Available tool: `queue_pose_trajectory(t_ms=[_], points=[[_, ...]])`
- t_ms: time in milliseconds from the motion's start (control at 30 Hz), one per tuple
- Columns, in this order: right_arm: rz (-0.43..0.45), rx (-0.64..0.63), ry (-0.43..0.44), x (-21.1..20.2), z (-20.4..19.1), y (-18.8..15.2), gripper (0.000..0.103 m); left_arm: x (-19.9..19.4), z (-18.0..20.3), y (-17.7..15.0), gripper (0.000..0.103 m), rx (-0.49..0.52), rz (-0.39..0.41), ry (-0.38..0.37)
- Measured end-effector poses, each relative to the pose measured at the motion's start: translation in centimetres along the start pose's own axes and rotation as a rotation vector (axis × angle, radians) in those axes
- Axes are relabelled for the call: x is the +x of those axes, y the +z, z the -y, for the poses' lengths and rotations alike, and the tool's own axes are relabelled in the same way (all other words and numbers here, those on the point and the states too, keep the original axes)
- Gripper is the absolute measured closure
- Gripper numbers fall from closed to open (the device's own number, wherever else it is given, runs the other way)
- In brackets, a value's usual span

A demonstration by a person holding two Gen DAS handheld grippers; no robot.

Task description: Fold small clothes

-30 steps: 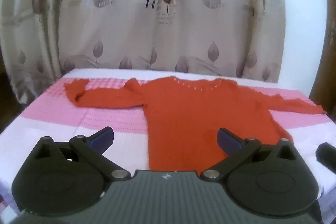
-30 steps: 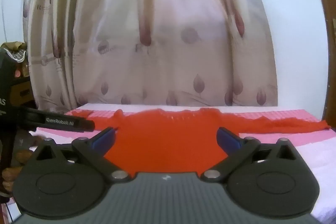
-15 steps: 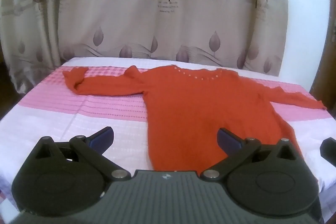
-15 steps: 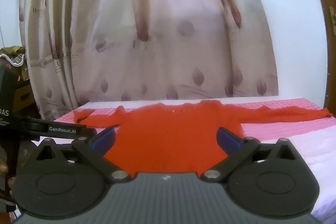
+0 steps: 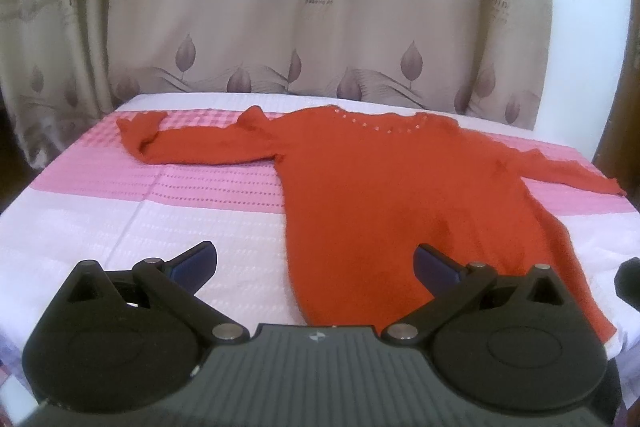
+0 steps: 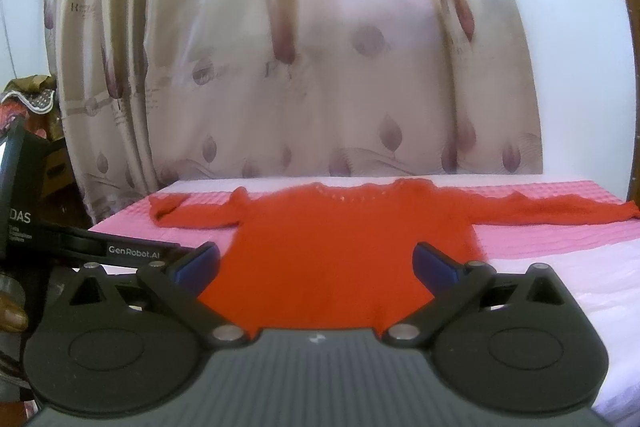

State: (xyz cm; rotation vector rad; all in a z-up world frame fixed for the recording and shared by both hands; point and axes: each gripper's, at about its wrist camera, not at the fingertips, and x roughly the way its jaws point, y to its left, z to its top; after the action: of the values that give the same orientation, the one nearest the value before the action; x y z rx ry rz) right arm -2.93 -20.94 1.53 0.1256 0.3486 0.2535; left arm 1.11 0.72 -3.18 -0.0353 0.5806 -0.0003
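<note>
While red sweater (image 5: 384,187) lies flat, both hand-held grippers wide apart — holding nil.

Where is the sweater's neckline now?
In the left wrist view the neckline lies at the sweater's far edge, nearest the curtain.

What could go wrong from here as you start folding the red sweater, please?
The red sweater lies close to the bed's near edge, so a tug might drag its hem off. Both tongs, left and right, hang open over the hem; they could also pinch the bedcover beneath.
</note>
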Motion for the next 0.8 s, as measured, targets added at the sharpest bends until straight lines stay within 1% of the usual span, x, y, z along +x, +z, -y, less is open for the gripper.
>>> queue_pose_trajectory(t_ms=[467,800], points=[[-0.027,0.000,0.029,0.65,0.34,0.32,0.000,0.22,-0.44,-0.20,0.000,0.019,-0.010,0.023],[-0.041,0.002,0.048,0.93,0.43,-0.20,0.000,0.58,-0.88,-0.32,0.000,0.028,-0.023,0.041]])
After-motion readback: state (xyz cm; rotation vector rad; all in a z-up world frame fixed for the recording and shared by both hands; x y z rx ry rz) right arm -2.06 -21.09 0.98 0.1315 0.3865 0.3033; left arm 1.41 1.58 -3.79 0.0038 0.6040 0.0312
